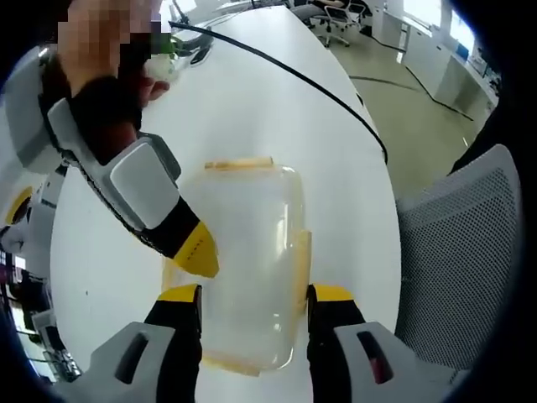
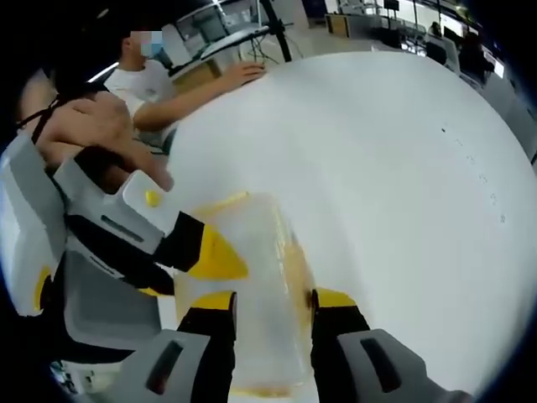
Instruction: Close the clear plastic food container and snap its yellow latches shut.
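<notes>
The clear plastic container lies on the white table with its lid resting on it. Yellow latches show at its far end and along its right side. My left gripper is open, its yellow-tipped jaws straddling the near end of the box. My right gripper comes in from the upper left, and one yellow fingertip touches the container's left edge. In the right gripper view, the container sits between the jaws of my open right gripper. There the left gripper's yellow fingertip rests against the box's left side.
A black cable runs across the table's far part. A grey mesh chair stands close to the table's right edge. A person leans an arm on the table's far side. Office chairs and desks stand beyond.
</notes>
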`<state>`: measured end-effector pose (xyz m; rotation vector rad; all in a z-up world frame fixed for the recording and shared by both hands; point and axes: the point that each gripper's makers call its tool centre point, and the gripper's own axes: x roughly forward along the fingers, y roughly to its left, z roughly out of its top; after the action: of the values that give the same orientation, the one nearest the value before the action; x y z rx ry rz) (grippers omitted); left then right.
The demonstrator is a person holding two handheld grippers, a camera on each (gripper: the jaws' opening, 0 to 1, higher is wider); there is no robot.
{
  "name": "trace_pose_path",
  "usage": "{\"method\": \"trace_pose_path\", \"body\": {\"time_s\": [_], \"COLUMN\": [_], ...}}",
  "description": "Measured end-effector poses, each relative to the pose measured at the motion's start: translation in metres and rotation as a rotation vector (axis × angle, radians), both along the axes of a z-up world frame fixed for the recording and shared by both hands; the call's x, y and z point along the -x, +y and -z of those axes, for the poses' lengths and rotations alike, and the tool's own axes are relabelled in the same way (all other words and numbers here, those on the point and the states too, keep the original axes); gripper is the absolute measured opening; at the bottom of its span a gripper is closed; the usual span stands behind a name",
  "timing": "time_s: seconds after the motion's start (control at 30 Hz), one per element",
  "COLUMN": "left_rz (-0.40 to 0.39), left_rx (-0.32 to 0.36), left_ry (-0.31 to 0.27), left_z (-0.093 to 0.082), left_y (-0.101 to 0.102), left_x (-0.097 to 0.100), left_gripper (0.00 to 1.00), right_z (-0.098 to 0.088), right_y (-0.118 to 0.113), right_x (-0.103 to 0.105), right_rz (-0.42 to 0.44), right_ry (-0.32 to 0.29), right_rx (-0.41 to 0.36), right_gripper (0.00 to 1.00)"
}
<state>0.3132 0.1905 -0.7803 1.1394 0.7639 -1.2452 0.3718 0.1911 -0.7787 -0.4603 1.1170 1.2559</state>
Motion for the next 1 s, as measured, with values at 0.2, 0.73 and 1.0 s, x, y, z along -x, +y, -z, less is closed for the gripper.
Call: {"method": "trace_pose_path", "body": {"time_s": [0.2,0.73,1.0], "left_rz": [-0.003,-0.012,-0.006], "left_rx": [-0.025,-0.062,-0.068], "left_ry": [-0.01,-0.029,-0.024], "left_z": [0.0002,-0.003,-0.0019], "left_y": [0.0003,0.0026,0.0029], "left_x": [-0.0004,-0.0051,-0.005], "left_gripper": [0.49,0.47,0.47], "right_z": [0.0006,0.0005,0.0062], "right_y": [-0.0004,-0.002,-0.0025], "right_x": [0.0002,0.0014,0.0015], "right_rz": [-0.008,-0.046,-0.014], "right_ry": [0.014,0.078,0.154], "right_rx": [0.02,0.07,0.054], "right_gripper": [0.31,0.27,0.27]}}
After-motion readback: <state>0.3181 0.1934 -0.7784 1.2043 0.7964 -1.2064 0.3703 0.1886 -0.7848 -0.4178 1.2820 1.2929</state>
